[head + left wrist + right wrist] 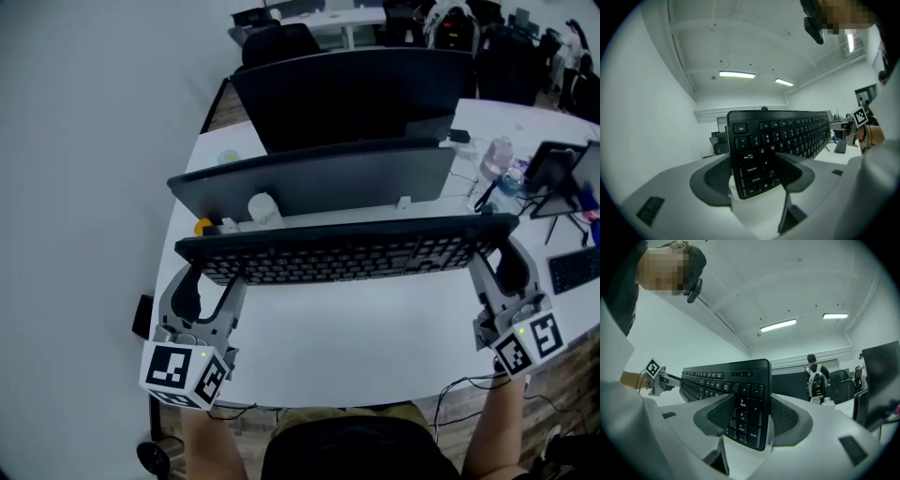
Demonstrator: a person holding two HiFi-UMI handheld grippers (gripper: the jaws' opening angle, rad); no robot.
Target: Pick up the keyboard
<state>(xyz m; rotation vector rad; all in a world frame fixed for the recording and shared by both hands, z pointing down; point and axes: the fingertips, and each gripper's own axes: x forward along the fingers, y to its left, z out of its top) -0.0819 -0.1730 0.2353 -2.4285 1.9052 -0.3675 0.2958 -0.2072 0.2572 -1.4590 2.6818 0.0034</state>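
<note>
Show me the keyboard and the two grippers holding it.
keyboard point(347, 255): head view, middle of its key rows.
left gripper point(214, 272): head view, between its fingertips, at the keyboard's left end.
right gripper point(494, 251): head view, between its fingertips.

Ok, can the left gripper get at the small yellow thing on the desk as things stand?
Probably not. The left gripper is shut on one end of the keyboard, the right gripper on the other, and it lies across the way to the yellow thing.
</note>
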